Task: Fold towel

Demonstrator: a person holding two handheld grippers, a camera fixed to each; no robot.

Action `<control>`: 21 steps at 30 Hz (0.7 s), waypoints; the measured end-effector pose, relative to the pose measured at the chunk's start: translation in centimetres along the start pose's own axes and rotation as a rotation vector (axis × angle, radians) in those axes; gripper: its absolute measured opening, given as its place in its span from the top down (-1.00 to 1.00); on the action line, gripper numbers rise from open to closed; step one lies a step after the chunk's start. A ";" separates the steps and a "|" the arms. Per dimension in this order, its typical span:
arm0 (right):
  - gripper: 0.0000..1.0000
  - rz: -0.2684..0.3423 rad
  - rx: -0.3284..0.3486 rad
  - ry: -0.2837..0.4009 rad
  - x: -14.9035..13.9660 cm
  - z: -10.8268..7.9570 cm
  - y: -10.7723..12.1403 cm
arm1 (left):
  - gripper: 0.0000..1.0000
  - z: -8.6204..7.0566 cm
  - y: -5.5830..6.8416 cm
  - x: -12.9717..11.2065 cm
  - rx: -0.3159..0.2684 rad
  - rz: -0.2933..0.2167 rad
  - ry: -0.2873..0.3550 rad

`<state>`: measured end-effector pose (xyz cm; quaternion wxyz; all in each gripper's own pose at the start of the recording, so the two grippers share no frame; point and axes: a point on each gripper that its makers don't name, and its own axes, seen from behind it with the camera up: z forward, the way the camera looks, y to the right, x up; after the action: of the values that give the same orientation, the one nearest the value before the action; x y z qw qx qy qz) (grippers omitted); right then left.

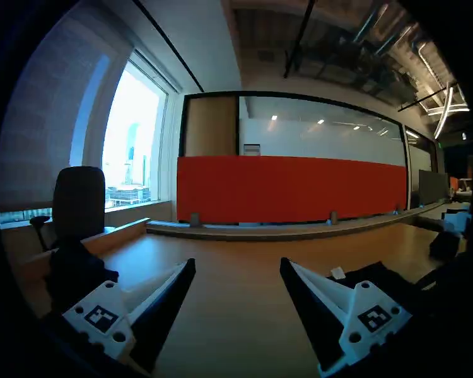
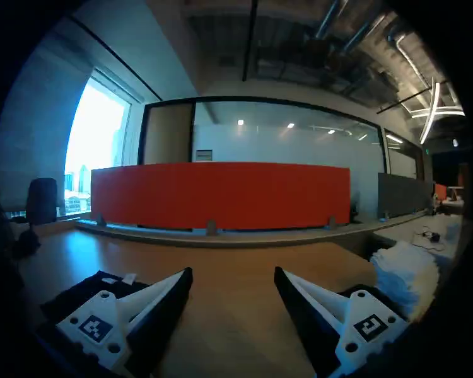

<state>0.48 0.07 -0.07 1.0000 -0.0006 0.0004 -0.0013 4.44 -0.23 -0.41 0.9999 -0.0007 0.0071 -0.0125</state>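
A black towel [image 1: 375, 276] lies flat on the wooden table [image 1: 236, 296], off to the right in the left gripper view, with a small white tag at its near corner. My left gripper [image 1: 238, 269] stands open above bare table, nothing between its fingers. In the right gripper view the same black towel [image 2: 94, 286] lies at the lower left, partly behind the left finger. My right gripper [image 2: 232, 277] is open too, over bare wood, holding nothing.
A red divider panel [image 1: 291, 189] runs along the table's far edge. A black office chair [image 1: 79, 201] stands at the left by the window. A stack of white towels [image 2: 405, 274] sits at the right. Dark objects [image 1: 443, 242] rest at the far right.
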 end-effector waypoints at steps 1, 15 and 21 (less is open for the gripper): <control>-1.00 -0.003 -0.001 0.001 0.6 -0.1 0.1 | -0.99 0.0 0.0 0.9 -0.001 -0.006 0.000; -1.00 -0.009 0.001 0.026 11.8 -2.0 -0.4 | -0.99 -1.0 -0.3 13.8 -0.007 0.020 0.009; -1.00 -0.011 -0.013 0.028 15.7 -3.0 0.0 | -0.99 -1.9 0.2 17.8 -0.019 0.028 0.007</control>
<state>16.16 0.04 -3.05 0.9999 -0.0070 0.0142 -0.0069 22.24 -0.53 -2.52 0.9999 -0.0099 0.0109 0.0015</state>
